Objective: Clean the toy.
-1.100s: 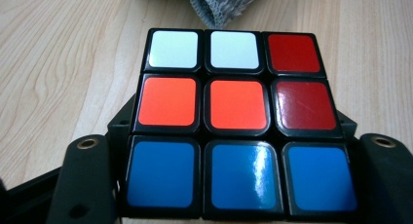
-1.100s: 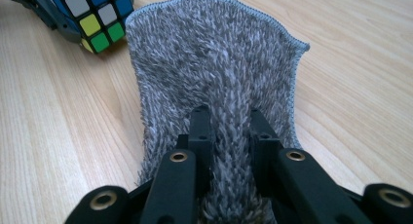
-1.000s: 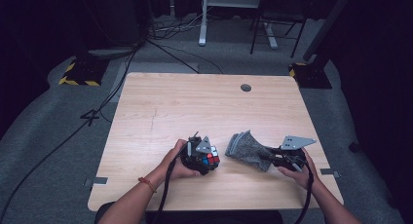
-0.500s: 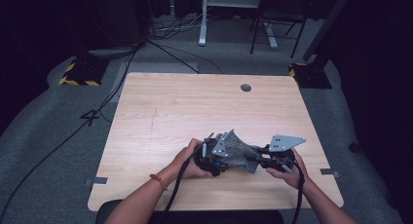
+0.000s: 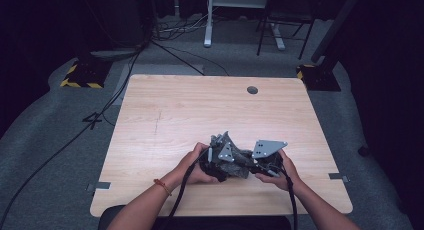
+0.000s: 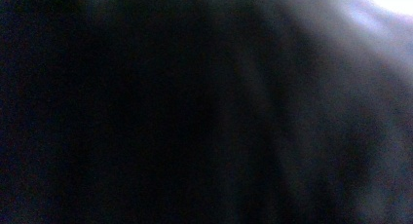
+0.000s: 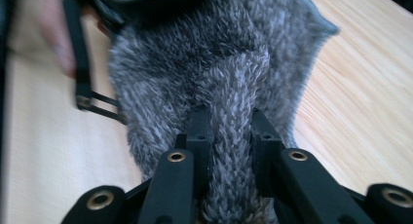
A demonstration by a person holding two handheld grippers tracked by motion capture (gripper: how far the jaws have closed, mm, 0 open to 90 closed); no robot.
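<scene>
A grey fuzzy cloth (image 5: 236, 161) lies bunched over my left gripper (image 5: 219, 164) near the front edge of the wooden table (image 5: 200, 115). It darkens the left gripper view. That gripper is shut, and the coloured cube seen between its jaws earlier is hidden under the cloth. My right gripper (image 5: 252, 166) meets it from the right. In the right gripper view, a fold of the cloth (image 7: 214, 73) is pinched in my right gripper (image 7: 229, 124). Beyond the fold I see a hand and black parts of the left gripper (image 7: 80, 63).
A round grommet hole (image 5: 252, 90) sits near the table's far edge. Cables (image 5: 120, 90) run across the grey floor at left, past a yellow-and-black striped block (image 5: 80, 77). Desk and chair legs (image 5: 265, 30) stand behind the table.
My right gripper has carried the cloth leftwards and laid it over the left gripper, so the cube is covered. The left hand shifted slightly rightwards.
</scene>
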